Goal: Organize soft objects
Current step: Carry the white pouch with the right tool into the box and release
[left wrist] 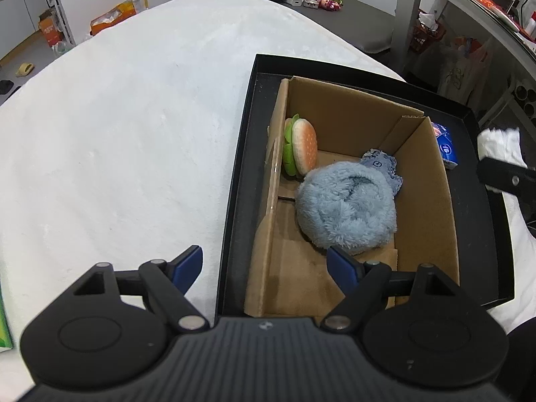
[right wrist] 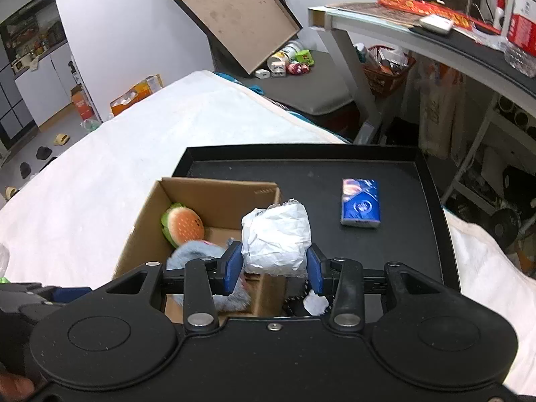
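The right tongs (right wrist: 274,266) grip a crumpled white bundle (right wrist: 276,239), perhaps paper, at frame centre above the cardboard box (right wrist: 214,202); the left tongs (left wrist: 264,268) gape wide, empty.

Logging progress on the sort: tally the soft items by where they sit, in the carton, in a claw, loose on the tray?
In the cardboard box: 3 (burger plush, blue fluffy plush, blue cloth)
In the right claw: 1 (white crumpled wad)
Loose on the black tray: 1 (blue tissue pack)
Total: 5
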`<state>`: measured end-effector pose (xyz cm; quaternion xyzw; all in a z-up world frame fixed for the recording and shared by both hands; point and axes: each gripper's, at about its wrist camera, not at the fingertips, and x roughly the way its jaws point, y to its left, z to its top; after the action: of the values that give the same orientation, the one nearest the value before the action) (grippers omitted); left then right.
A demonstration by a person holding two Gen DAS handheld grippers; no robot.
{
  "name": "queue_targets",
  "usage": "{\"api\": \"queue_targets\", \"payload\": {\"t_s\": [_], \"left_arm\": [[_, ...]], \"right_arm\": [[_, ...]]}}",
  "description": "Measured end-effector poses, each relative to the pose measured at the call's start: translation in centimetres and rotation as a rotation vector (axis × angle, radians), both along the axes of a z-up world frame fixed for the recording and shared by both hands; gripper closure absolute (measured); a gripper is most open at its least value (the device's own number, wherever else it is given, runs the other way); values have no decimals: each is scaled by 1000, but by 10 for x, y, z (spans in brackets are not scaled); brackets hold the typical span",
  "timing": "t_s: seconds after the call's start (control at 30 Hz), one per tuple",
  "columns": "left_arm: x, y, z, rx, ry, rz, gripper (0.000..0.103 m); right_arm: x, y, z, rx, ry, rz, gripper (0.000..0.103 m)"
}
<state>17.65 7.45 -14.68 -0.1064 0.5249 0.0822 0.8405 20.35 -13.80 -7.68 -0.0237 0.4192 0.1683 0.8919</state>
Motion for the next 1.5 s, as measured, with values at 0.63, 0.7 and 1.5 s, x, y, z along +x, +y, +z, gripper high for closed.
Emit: {"api": "queue_targets", "payload": {"t_s": [0.63, 0.7, 1.5], "left_arm": [[3, 10, -15, -57, 59, 18, 91], [3, 10, -15, -58, 55, 13, 91], [-2, 2, -3, -2, 8, 2, 71]], "right_arm": [[12, 52, 13, -21, -45, 96, 63], [12, 56, 12, -24, -45, 102, 63], [8, 13, -2, -7, -41, 42, 30]]}}
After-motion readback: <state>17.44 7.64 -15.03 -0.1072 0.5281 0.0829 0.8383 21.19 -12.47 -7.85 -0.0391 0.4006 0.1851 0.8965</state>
